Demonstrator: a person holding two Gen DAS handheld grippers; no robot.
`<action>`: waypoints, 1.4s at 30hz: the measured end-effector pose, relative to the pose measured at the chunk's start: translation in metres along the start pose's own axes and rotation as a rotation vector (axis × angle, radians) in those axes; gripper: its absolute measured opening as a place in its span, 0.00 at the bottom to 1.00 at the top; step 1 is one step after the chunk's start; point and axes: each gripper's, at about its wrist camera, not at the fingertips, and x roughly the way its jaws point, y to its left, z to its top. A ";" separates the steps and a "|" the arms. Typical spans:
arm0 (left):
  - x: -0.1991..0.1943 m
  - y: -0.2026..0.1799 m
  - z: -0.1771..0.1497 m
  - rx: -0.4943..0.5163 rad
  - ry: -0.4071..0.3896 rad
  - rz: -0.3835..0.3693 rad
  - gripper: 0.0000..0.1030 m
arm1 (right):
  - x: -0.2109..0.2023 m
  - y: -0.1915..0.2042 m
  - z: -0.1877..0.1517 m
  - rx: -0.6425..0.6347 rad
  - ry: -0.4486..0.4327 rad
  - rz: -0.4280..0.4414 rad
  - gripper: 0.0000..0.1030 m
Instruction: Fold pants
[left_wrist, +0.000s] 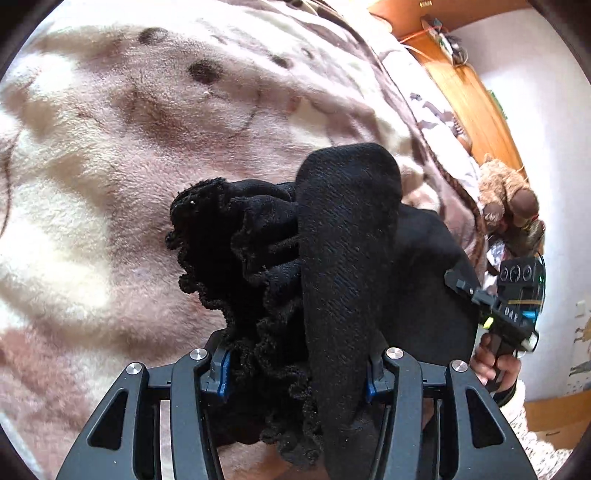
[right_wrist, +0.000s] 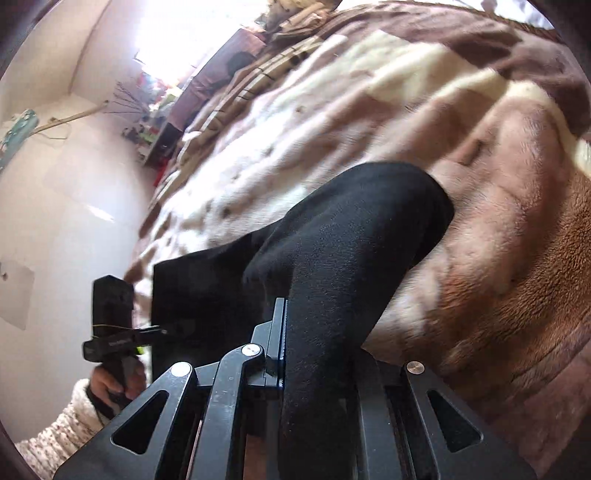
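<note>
A: Pants (left_wrist: 347, 258)?
B: Black, bunched, held up over the fleece blanket (left_wrist: 110, 166), not lying on it. Left gripper (left_wrist: 295, 373) was clamped on a thick fold, lacy trim (left_wrist: 207, 236) spilling to one side of it.
A: Right one?
B: Right gripper (right_wrist: 317, 354) was pinched on another fold of the same pants.
A: Axis?
B: Each fold ran straight out along the fingers, rounded end pointing away over the blanket. Cloth stretched between the two grippers, which sat side by side above the blanket.
</note>
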 end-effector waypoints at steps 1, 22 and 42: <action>0.000 0.002 0.000 0.006 0.002 0.001 0.62 | 0.002 -0.007 0.002 0.019 0.005 0.006 0.12; -0.057 -0.023 -0.028 0.065 -0.133 0.118 0.69 | -0.043 0.010 -0.032 -0.155 -0.138 -0.329 0.40; -0.040 -0.115 -0.155 0.204 -0.314 0.511 0.77 | -0.043 0.104 -0.139 -0.352 -0.132 -0.434 0.53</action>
